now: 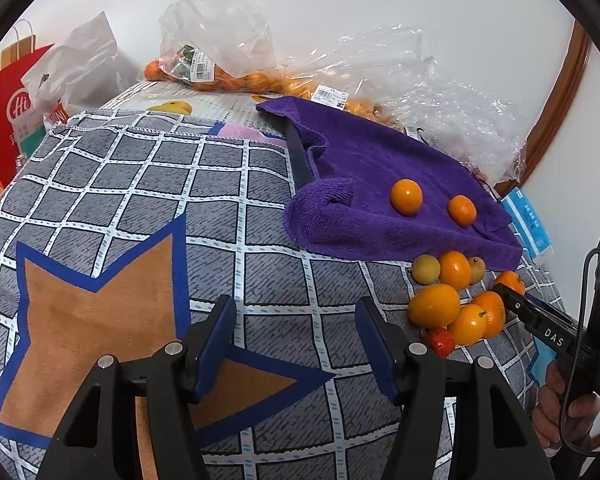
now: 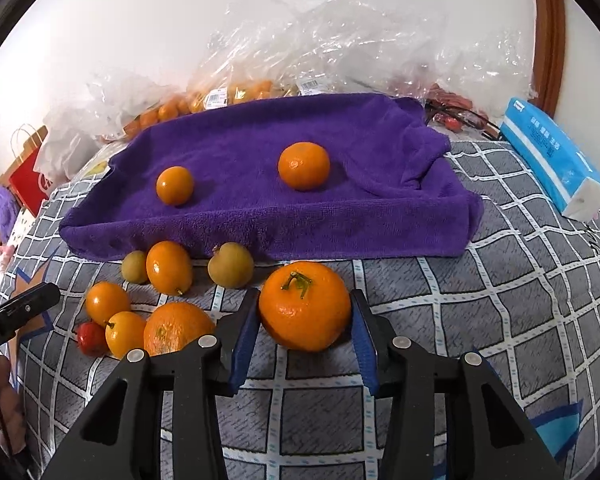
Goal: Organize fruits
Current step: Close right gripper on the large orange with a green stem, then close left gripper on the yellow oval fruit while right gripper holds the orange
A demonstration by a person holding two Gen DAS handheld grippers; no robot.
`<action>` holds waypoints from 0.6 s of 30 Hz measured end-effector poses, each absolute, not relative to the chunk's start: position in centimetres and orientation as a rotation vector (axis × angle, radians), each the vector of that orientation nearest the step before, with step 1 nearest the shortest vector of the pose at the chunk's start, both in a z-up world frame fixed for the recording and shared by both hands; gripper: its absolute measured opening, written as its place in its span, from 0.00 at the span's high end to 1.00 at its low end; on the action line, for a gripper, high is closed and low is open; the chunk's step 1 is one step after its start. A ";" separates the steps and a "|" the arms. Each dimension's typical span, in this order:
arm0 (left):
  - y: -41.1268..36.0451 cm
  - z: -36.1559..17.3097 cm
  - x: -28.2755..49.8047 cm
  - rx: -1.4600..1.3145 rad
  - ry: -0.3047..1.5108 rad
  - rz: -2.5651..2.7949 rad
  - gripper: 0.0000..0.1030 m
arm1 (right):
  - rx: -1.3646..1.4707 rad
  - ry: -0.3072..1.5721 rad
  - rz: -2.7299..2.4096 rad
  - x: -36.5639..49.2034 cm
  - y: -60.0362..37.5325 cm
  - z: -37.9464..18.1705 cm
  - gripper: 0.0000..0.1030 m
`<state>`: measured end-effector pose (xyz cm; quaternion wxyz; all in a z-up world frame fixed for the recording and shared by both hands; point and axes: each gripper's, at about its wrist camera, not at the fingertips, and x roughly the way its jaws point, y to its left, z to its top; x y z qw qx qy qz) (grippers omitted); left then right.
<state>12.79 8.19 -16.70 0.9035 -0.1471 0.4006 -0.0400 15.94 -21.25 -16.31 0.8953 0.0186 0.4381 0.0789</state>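
1. Right hand-held gripper [image 2: 305,312]: pitched steeply downward, its blue-padded fingers [image 2: 246,332] set on either side of a stemmed mandarin [image 2: 305,306], both pads against the fruit's flanks.
2. Left hand-held gripper [image 1: 296,316]: also angled downward, jaws parted, nothing between the blue pads [image 1: 216,344].
3. Seen from the left wrist view, the right hand-held gripper's black body enters from the right edge, a cable running along it.
4. Person's hand [image 1: 560,408]: wrapped around the right unit's handle, at the lower right of that same view.
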 end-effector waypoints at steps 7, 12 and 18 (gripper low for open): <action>8.1 -16.7 12.8 -0.307 0.828 -0.102 0.43 | 0.018 0.888 0.112 14.1 -22.3 -16.0 0.58; 8.0 -16.7 12.8 -0.309 0.829 -0.103 0.43 | 0.064 0.873 0.081 13.7 -23.3 -15.8 0.58; 7.9 -16.8 12.9 -0.289 0.834 -0.095 0.43 | 0.083 0.894 0.062 14.1 -23.6 -16.2 0.58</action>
